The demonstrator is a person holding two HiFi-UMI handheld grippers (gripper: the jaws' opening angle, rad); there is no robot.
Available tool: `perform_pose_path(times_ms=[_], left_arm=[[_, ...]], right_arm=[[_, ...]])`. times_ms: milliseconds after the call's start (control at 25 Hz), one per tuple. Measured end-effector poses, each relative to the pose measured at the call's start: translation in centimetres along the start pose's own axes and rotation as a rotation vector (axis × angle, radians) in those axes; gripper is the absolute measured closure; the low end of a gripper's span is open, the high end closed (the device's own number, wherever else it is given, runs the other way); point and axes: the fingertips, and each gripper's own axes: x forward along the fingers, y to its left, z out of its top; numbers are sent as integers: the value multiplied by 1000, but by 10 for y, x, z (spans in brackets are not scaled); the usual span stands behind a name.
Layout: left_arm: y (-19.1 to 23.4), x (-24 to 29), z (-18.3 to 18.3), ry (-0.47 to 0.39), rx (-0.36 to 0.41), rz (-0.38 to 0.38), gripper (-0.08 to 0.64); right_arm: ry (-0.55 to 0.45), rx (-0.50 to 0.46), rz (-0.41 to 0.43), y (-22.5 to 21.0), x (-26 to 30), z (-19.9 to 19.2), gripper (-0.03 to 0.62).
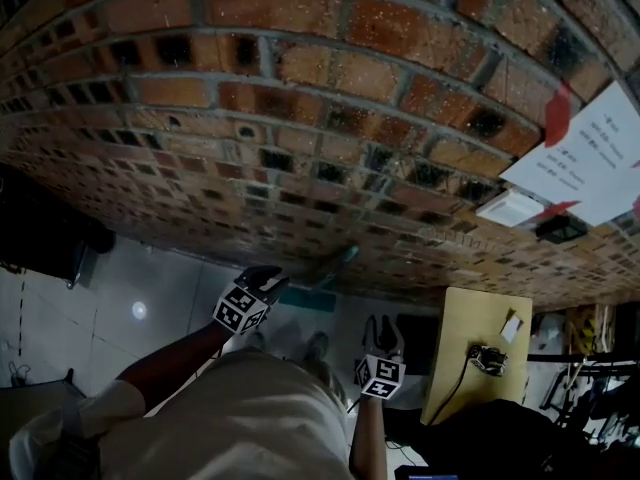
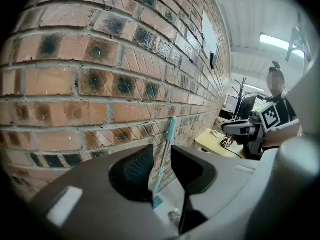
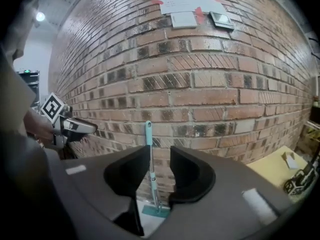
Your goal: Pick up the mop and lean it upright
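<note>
Left gripper view first: we see the left gripper (image 2: pixel 162 159) with jaws spread and nothing pinched. The mop (image 2: pixel 170 130) only shows through the gap, well apart. Right gripper (image 3: pixel 161 160) is the same: jaws spread, empty, mop in line beyond. Mop already stands upright, teal handle tip against the brick wall (image 3: pixel 225 84), flat head on the floor (image 3: pixel 150 223). We judge it light, with a stiff thin pole, smooth and likely slippery, and the lean could slide sideways. We'd take hold mid-shaft, just below the teal grip.
</note>
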Motion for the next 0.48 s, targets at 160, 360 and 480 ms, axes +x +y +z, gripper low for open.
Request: perform_pose_path(times_ms=[160, 360, 480], left_arm=[[-8, -2, 3, -19, -44, -81, 397], [-37, -11, -10, 14, -1, -217, 382], [-62, -7, -24, 40, 28, -303, 382]], right_arm=[[-8, 11, -69, 6, -26, -7, 469], [-5, 61, -147, 28, -67, -26, 469], [13, 93, -196, 37, -95, -41, 472]])
